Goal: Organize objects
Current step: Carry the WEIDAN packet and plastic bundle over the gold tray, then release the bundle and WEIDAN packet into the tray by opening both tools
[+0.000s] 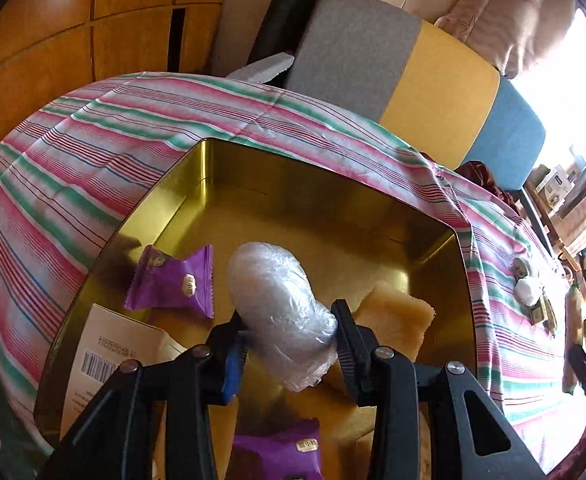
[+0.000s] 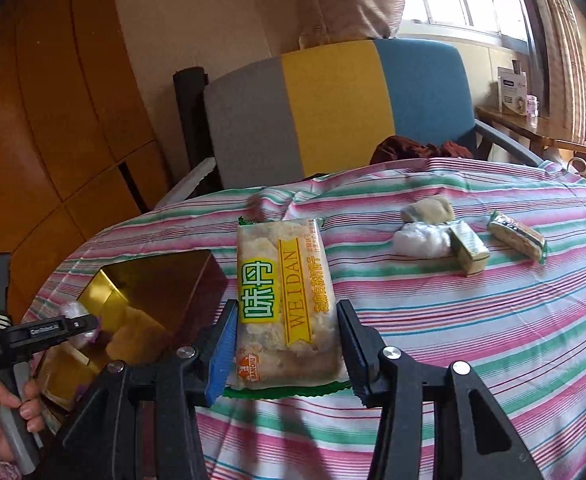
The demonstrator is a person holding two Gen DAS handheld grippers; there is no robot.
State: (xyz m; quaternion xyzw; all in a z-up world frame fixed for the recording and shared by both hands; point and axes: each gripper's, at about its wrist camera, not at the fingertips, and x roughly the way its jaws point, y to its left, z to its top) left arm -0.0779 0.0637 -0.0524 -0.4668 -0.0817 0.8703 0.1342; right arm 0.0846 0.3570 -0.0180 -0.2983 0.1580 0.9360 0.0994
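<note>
I hold the left gripper (image 1: 289, 344) over the gold tin tray (image 1: 209, 160), its jaws clamped on a clear plastic-wrapped bundle (image 1: 277, 304) that hangs above the tray floor. Inside the tray, a purple snack packet (image 1: 173, 280) lies to the left of the bundle, a tan spongy block (image 1: 397, 312) lies to its right, and a white carton with a barcode (image 1: 105, 356) rests against the tray's near-left wall. A second purple packet (image 1: 277, 452) sits below the gripper. My right gripper (image 2: 287, 352) is to the right of the tray, above the striped tablecloth (image 2: 473, 340), its jaws gripping a WEIDAN cracker packet (image 2: 285, 300) by both long edges. Farther right of the tray, on the cloth, lie a white wad (image 2: 421, 242), a small green box (image 2: 469, 252) and a green-wrapped bar (image 2: 517, 236).
</note>
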